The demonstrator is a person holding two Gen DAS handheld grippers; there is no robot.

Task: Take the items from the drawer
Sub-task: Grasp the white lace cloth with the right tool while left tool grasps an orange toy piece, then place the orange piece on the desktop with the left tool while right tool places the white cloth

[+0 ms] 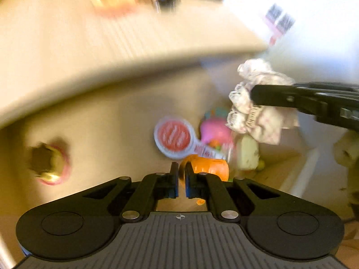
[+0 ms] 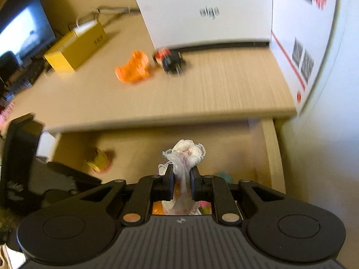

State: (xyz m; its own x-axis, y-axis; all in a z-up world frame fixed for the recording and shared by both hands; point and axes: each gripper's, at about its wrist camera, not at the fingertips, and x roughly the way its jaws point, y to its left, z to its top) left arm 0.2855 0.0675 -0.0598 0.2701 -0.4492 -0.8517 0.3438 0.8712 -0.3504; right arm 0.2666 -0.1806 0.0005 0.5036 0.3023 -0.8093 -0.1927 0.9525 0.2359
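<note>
Right wrist view: right hand-held gripper (image 2: 182, 180) clamps lace cloth (image 2: 187, 154) above the open drawer (image 2: 268, 154). Left hand-held gripper (image 1: 181, 180) pinches an orange toy (image 1: 208, 167) inside the drawer.

Open wooden drawer (image 2: 268, 154) below desk edge, light wood floor and side wall. White lace-trimmed cloth (image 2: 187, 157) bunched, lifted above drawer, pinched between black fingers. Orange plastic piece (image 1: 207, 168) near drawer's front, clamped by other fingers. On drawer floor: round red-and-white tag (image 1: 174, 137), pink toy (image 1: 214, 131) just beside it, gold-and-pink object (image 1: 50, 164) well apart at left, blurred
</note>
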